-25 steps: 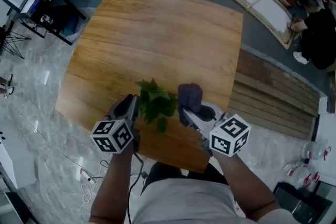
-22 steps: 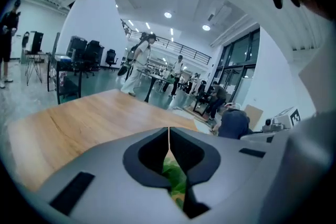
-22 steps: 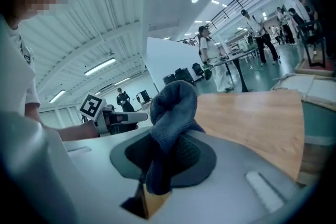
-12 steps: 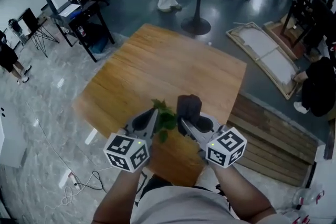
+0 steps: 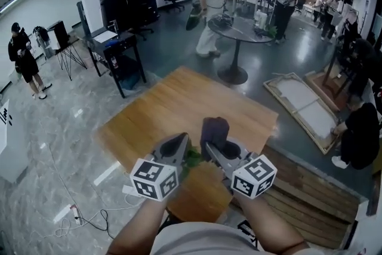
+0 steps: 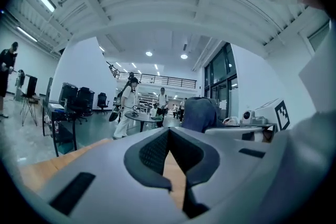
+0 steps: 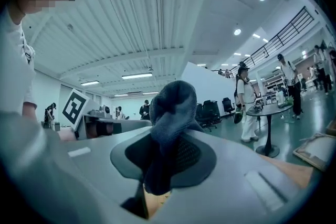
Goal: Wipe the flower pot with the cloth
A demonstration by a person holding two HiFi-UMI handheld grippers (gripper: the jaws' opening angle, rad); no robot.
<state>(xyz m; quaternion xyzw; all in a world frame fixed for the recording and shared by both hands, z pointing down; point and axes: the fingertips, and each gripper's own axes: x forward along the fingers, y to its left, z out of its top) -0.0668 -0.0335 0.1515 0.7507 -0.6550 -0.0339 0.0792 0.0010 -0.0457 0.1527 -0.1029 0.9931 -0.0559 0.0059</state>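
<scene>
Fingers (image 7: 231,168) of the right gripper (image 5: 210,145) are clamped tight on the cloth (image 5: 215,128), a dark blue-grey bundle. Its long axis runs along the jaws, and its rounded end pokes out past the tips, away from the person. Over on the left gripper (image 5: 182,141), the fingers (image 6: 105,165) are pressed together at the tips with nothing between them, just a wedge of wooden table (image 5: 179,101) showing through. Both tools hang side by side over the table's near edge, marker cubes towards the holder. Squeezed between them is a tuft of green leaves (image 5: 192,157), and that is all of the flower pot plant on show; the pot itself is hidden beneath the grippers.

Busy room around them. Beyond the table's far corner stands a round pedestal table (image 5: 239,30), with a person in white (image 5: 209,3) beside it. Black office chairs (image 5: 128,3) line the far wall on the left. A large framed panel (image 5: 301,106) lies flat on the floor to the right, and a loose cable (image 5: 89,221) trails over the marble floor at lower left.
</scene>
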